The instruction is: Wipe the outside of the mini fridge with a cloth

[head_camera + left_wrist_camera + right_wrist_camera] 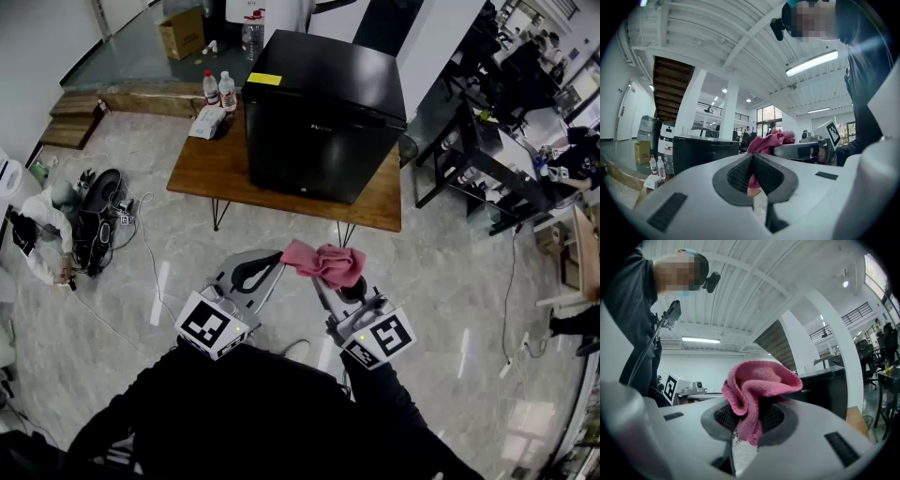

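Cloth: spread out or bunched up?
Bunched up. The cloth sits crumpled in loose folds, pinched in the shut jaws of the right gripper; no part is laid flat.

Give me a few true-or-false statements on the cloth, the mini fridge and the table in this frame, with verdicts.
1. The right claw is shut on the pink cloth. True.
2. The pink cloth is pressed against the mini fridge. False: it is held in the air in front of the table, apart from the mini fridge.
3. The mini fridge stands on the floor. False: it stands on the wooden table.
4. Two water bottles stand on the wooden table, left of the mini fridge in the head view. True.
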`<control>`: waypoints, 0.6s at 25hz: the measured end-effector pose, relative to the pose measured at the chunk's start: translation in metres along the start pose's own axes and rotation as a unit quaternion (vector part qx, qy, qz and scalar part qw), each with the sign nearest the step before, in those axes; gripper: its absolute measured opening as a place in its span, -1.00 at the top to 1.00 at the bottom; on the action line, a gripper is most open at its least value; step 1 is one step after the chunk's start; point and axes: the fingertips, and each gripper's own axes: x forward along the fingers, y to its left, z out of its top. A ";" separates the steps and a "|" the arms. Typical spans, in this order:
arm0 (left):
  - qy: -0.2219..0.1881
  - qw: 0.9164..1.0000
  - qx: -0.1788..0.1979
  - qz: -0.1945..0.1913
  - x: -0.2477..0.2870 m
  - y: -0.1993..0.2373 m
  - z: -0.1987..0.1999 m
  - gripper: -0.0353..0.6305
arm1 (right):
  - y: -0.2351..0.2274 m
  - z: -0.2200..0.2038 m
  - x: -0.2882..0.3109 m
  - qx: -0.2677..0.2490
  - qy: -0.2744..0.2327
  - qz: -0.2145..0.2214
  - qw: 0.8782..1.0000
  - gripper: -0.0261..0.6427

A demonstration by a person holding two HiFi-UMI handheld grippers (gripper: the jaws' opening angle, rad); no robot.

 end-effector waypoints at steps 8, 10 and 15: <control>0.002 1.000 0.007 0.005 -0.001 0.007 -0.002 0.88 | -0.003 -0.003 0.004 0.009 -0.003 -0.004 1.000 0.67; 0.008 1.000 0.009 0.012 -0.001 0.017 -0.003 0.88 | -0.005 -0.001 0.007 0.006 -0.010 -0.007 1.000 0.67; 0.007 1.000 0.015 0.021 -0.003 0.030 0.003 0.88 | -0.002 -0.001 0.012 -0.012 -0.007 -0.005 1.000 0.67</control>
